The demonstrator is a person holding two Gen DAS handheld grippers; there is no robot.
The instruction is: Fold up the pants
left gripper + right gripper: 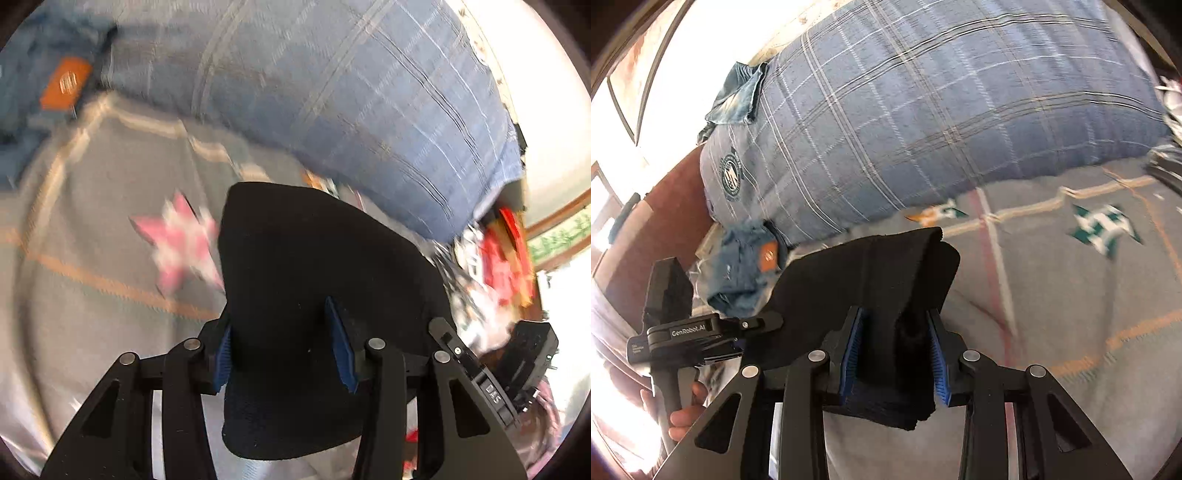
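Both tongs are clamped on the black pants (pixel 314 280): left tongs (pixel 284 354) pinch one edge, right tongs (pixel 895 350) grip a bunched folded edge. The fabric hangs between them, lifted above the grey patterned bed cover (pixel 1071 314), near the blue plaid pillow (pixel 923 110).

Sunlit bed (pixel 1071 295), plaid pillow (pixel 923 110)
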